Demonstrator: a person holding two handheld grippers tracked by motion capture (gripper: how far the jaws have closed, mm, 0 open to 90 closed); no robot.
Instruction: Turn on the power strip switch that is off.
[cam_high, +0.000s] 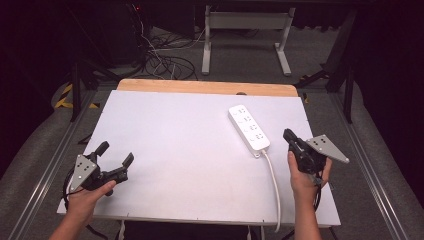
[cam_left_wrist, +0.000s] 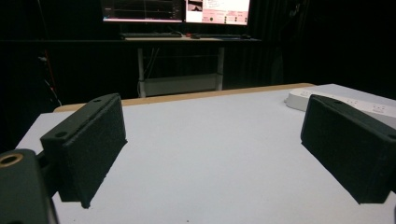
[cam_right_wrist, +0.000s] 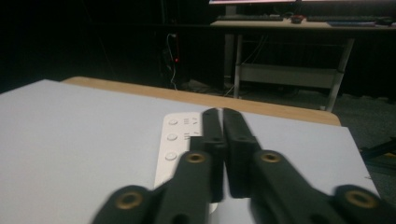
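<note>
From above, the white bench (cam_high: 190, 150) carries a white power strip (cam_high: 248, 128) lying slantwise toward its right edge, about midway between the far and near edges, with its cable (cam_high: 274, 185) running off over the near edge. The right gripper (cam_high: 289, 135), held in the person's right hand (cam_high: 304, 175), sits just beside the near end of the strip, between it and the right edge, its fingers drawn together with nothing between them. Over by the near left corner the left gripper (cam_high: 116, 153) rests in the left hand (cam_high: 90, 192), well apart from the strip, its fingers spread wide and empty. In the left gripper view the two black fingers (cam_left_wrist: 88, 144) stand far apart at either side, bare white bench (cam_left_wrist: 210, 154) between them, and the power strip (cam_left_wrist: 299, 97) peeks out behind the one at the picture's right, close to the wooden far edge (cam_left_wrist: 187, 97). In the right gripper view the fingers (cam_right_wrist: 239, 140) are all but closed, only a thin slit left between them and nothing caught in it, and they point along the power strip (cam_right_wrist: 175, 140), whose round buttons and sockets show just to their left; whether the tips touch the strip I cannot tell. Beyond the far edge a desk frame (cam_right_wrist: 289, 70) stands in the dark.
</note>
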